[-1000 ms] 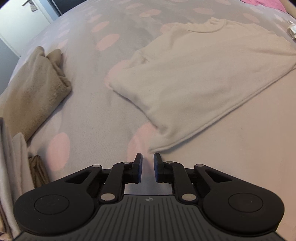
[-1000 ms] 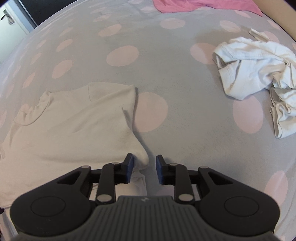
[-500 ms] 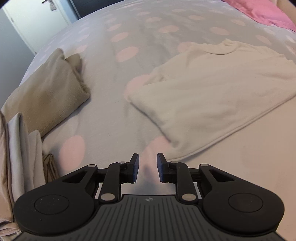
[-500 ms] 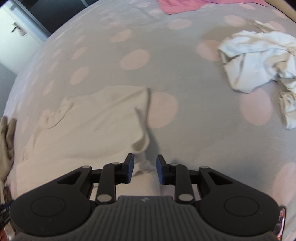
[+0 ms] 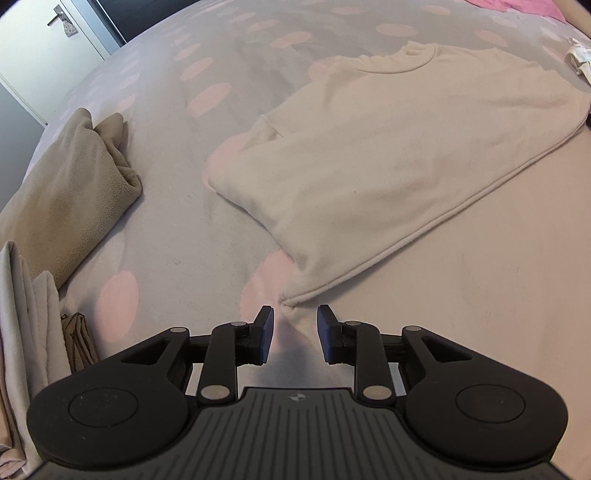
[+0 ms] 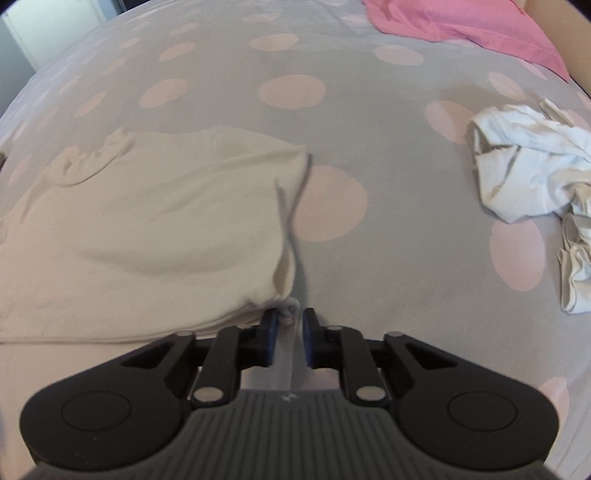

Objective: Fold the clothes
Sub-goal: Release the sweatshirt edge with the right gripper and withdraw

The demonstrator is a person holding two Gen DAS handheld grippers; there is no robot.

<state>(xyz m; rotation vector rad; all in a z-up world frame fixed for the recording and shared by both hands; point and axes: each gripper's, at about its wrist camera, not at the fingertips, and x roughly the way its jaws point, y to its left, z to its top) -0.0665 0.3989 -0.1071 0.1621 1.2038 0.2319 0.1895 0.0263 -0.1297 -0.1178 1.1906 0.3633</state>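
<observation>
Hovering low over the bedspread (image 5: 177,229), the left gripper (image 5: 293,325) has its fingers apart with a clear gap and nothing between the pads; the near left hem corner of the cream sweater (image 5: 388,158) lies just ahead of that gap, apart from both fingers. The right gripper (image 6: 287,323) has a narrower gap, and a small bunch of cream fabric sits at its fingertips; whether the pads press on it cannot be told, as the cloth there is blurred.

The sweater lies flat on the grey, pink-dotted bedspread, collar at the far side, sleeves folded under or hidden. In the right wrist view its left part is cut off by the frame, and its right edge stands raised in a soft fold. The holding hands are out of view behind both tools.

Compared with half a second earlier, the left fingers have spread wider and moved closer to the hem corner; the right gripper has closed in on the sweater's near right corner, its gap little changed.

Both tools point forward and downward along the bed. To the left lie a folded tan garment (image 5: 70,192) and a stack of pale cloth (image 5: 22,314), partly cut off. A crumpled white garment (image 6: 532,177) lies far right, and a pink cloth (image 6: 461,26) at the far edge.
</observation>
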